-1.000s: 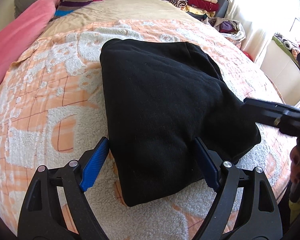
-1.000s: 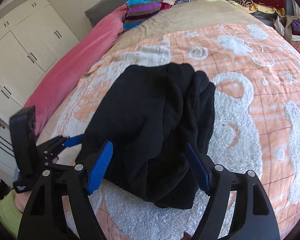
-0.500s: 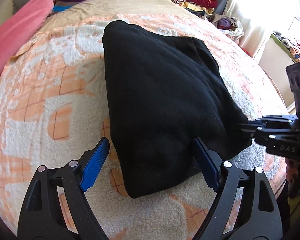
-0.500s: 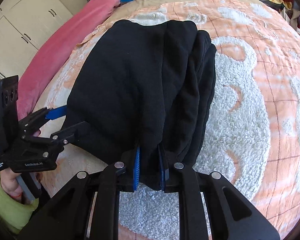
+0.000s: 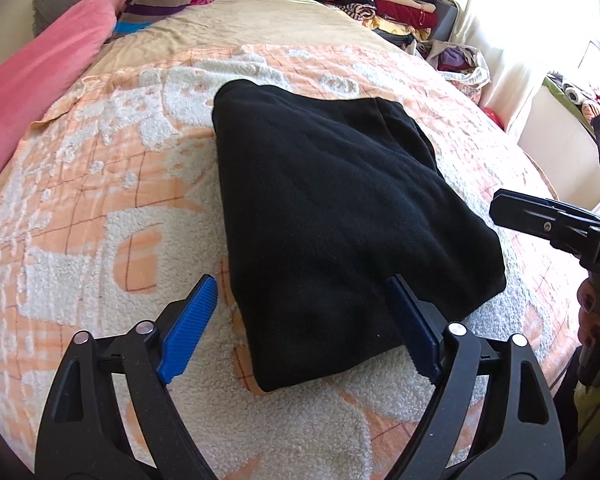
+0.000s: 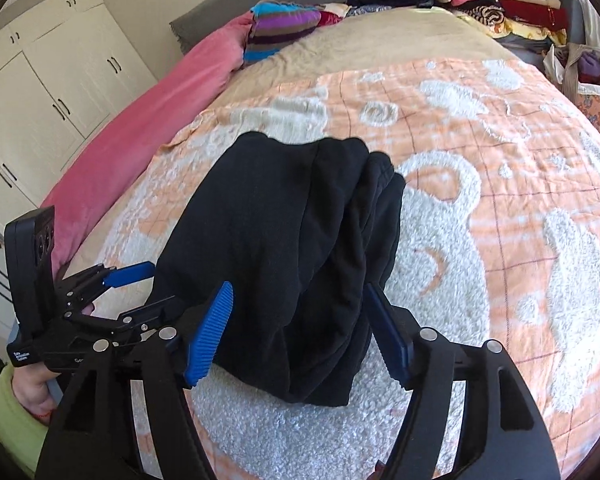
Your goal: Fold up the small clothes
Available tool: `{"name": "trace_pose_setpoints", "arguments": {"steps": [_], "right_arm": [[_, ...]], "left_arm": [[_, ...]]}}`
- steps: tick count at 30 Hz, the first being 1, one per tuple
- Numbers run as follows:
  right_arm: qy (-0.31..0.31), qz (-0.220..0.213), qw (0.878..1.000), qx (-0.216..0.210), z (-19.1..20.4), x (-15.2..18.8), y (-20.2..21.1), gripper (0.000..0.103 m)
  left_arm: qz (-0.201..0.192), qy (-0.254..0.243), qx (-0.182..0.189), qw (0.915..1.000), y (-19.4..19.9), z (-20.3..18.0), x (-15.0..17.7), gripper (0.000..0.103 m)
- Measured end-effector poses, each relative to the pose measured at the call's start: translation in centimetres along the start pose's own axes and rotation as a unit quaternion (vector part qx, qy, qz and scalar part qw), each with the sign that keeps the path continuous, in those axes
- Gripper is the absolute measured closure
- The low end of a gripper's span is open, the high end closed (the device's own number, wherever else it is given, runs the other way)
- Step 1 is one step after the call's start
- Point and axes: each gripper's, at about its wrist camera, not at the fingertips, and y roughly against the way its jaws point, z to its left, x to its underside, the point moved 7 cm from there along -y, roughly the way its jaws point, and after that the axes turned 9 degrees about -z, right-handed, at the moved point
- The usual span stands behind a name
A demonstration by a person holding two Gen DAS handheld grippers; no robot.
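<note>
A folded black garment (image 5: pixel 332 216) lies on the orange-and-white blanket (image 5: pixel 100 208); in the right wrist view it (image 6: pixel 292 248) shows stacked folds along its right edge. My left gripper (image 5: pixel 300 328) is open, its blue fingers straddling the garment's near corner. My right gripper (image 6: pixel 300 332) is open too, its fingers on either side of the garment's near end. The right gripper also shows at the right edge of the left wrist view (image 5: pixel 540 224). The left gripper shows at the lower left of the right wrist view (image 6: pixel 132 292).
A pink blanket (image 5: pixel 32 84) runs along the bed's left side, with a striped garment (image 5: pixel 156 4) at its far end. Stacks of folded clothes (image 5: pixel 384 4) sit at the far right. White cupboards (image 6: pixel 48 92) stand to the left.
My right gripper was open, shut on the garment's near edge half a second ago, and has now let go and opened again. The garment lies flat.
</note>
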Motion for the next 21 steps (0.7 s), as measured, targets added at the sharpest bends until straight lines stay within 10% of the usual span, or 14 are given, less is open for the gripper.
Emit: {"name": "trace_pose_setpoints", "arguments": {"steps": [3, 21], "right_arm": [[-0.019, -0.013, 1.000, 0.006, -1.1, -0.5, -0.3, 0.011], [-0.078, 0.026, 0.996, -0.019, -5.1, -1.7, -6.4, 0.024]], "left_arm": [[-0.004, 0.008, -0.003, 1.0000, 0.1, 0.5, -0.4, 0.022], [0.016, 0.110, 0.041, 0.9929, -4.3, 2.7, -2.8, 0.015]]}}
